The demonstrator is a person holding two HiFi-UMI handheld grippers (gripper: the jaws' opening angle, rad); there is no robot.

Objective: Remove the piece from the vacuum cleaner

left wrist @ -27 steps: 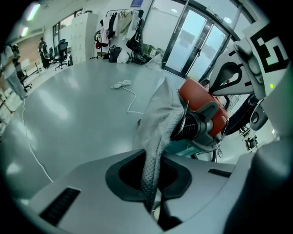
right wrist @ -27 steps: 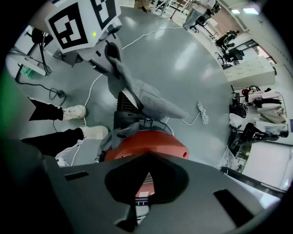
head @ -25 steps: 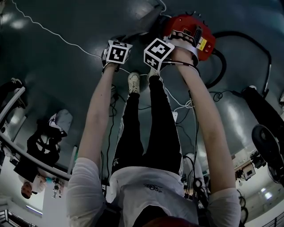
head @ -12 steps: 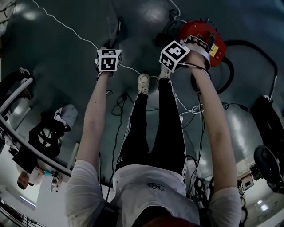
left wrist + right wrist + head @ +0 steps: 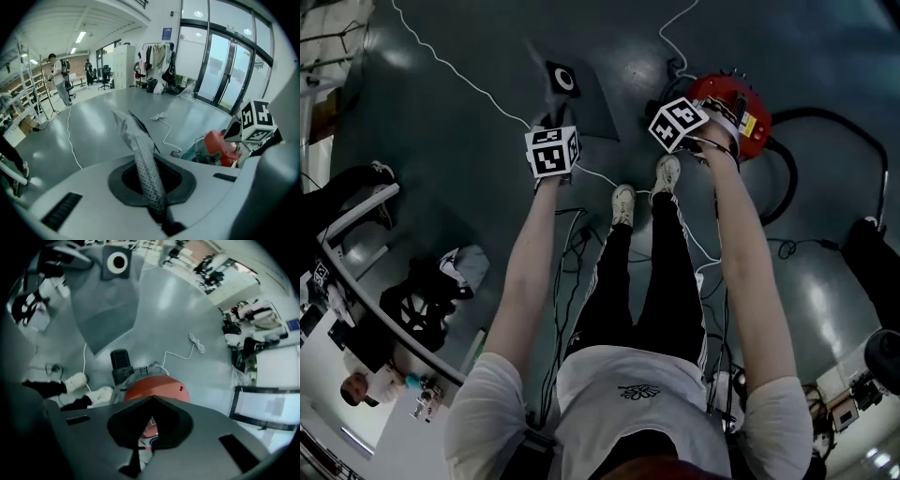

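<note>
The red vacuum cleaner stands on the grey floor, right of the person's shoes; it also shows as a red dome in the right gripper view. My left gripper is shut on a corner of a grey dust bag that has a black collar with a white ring. The bag runs up from the clamped jaws, well clear of the vacuum. My right gripper sits against the vacuum's near side. Its jaws are together, with nothing plainly between them.
A black hose loops right of the vacuum. A white cable trails across the floor, and dark cables lie by the shoes. A rail and bags are at the left. People stand far off.
The left gripper has drawn away from the vacuum to the left, carrying the grey bag, which now hangs in full view. The right gripper stays at the vacuum.
</note>
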